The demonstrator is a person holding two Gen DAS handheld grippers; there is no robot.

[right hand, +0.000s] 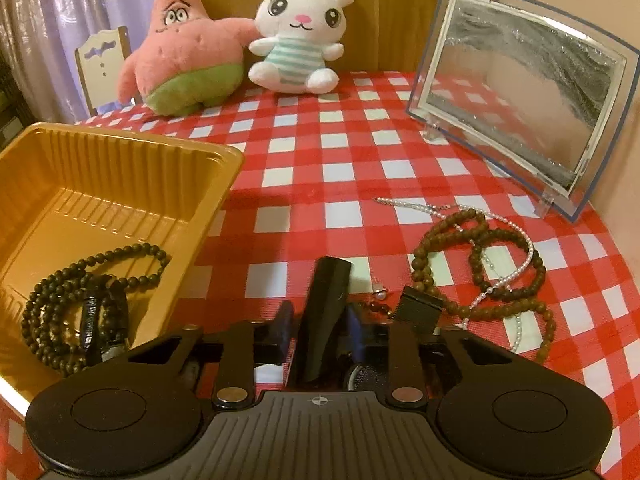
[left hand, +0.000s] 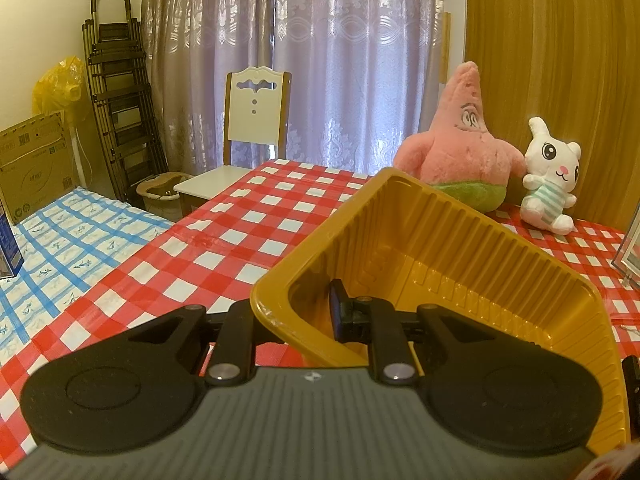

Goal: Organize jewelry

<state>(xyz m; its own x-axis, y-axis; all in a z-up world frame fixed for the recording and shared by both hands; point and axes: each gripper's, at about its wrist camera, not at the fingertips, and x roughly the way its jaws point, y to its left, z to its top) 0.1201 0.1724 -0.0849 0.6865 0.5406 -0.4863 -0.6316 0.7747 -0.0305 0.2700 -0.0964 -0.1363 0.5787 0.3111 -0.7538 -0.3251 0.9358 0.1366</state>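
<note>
Red-and-white checked tablecloth (right hand: 320, 168) fills the surface, and at its far edge a pink starfish plush (right hand: 184, 44) leans against the white bunny plush (right hand: 300, 36), arm touching arm. Off to the right, a clear-framed sand picture (right hand: 516, 92) stands tilted on small feet. Over on the left wrist view, a white chair (left hand: 256, 112) sits at the table's far end before lilac curtains (left hand: 320, 60). A blue-checked cloth (left hand: 60, 248) lies alongside, with a cardboard box (left hand: 36, 160), a folded ladder (left hand: 120, 100) and something wrapped in yellow plastic (left hand: 60, 84) beyond it.
</note>
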